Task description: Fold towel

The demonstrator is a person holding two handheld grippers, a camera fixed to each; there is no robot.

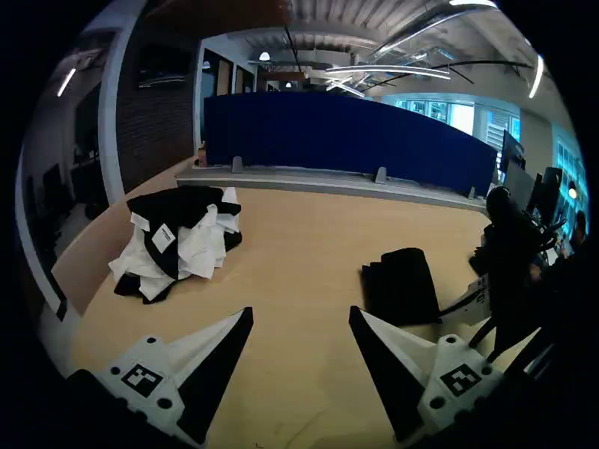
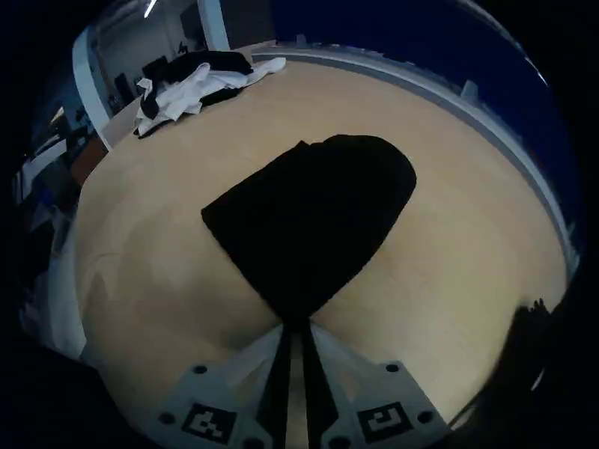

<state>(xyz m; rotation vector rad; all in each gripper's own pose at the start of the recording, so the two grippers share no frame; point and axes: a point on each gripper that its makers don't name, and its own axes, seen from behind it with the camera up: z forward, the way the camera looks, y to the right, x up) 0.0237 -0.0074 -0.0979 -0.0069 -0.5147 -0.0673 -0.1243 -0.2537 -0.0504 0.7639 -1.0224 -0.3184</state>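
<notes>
A wide, pale wooden surface (image 1: 299,224) runs back to a long blue partition (image 1: 337,135). A heap of black and white cloths (image 1: 180,239) sits near its far left edge. The black towel (image 2: 314,217) lies flat mid-surface, its near corner pinched in the clenched right tool (image 2: 296,325). The left tool (image 1: 299,310) hovers released, fingers wide apart.

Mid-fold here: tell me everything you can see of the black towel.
The black towel is soft dark cloth, folded into a compact layered stack, lying flat on the light wooden table, apart from the pile of black and white cloths. Its near end narrows into the right claw, which is closed on it. The left claw is open, not touching it.
</notes>
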